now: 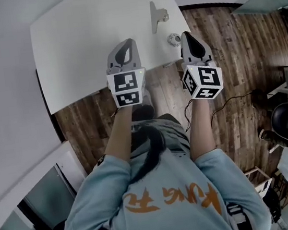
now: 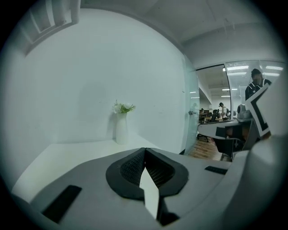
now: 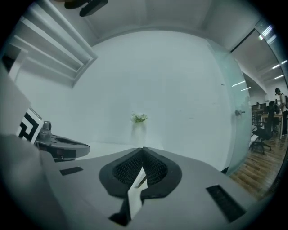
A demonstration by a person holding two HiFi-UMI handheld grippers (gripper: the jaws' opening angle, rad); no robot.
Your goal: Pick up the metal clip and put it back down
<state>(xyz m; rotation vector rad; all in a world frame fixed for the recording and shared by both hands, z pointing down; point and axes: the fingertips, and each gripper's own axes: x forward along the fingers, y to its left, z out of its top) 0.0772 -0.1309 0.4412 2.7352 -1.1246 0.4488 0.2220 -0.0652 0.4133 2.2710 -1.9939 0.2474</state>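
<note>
At a white table (image 1: 82, 46) in an office with a wood floor (image 1: 232, 63), a person holds the left gripper (image 1: 122, 47) and the right gripper (image 1: 188, 36) side by side over the table's near edge. Both point forward towards the far wall. The metal clip (image 1: 158, 16) lies on the tabletop ahead of the right gripper and apart from both tools, with nothing touching it. A small round object (image 1: 174, 39), too small to identify, sits between the clip and the right gripper.

Both pairs of tongs are closed with their tips together. Each gripper's own view shows only bare tabletop through the gap lower down, so neither is carrying anything. A white vase of flowers (image 2: 121, 128) stands by the wall beyond them.

Judged from this layout, the clip is either waiting to be picked up or already set back down, and the frames do not say which. If the pick-up is still to come, the nearer right gripper would have to open, reach forward and close on the clip.

The person's forearms extend forward from bent elbows, level and roughly parallel.
</note>
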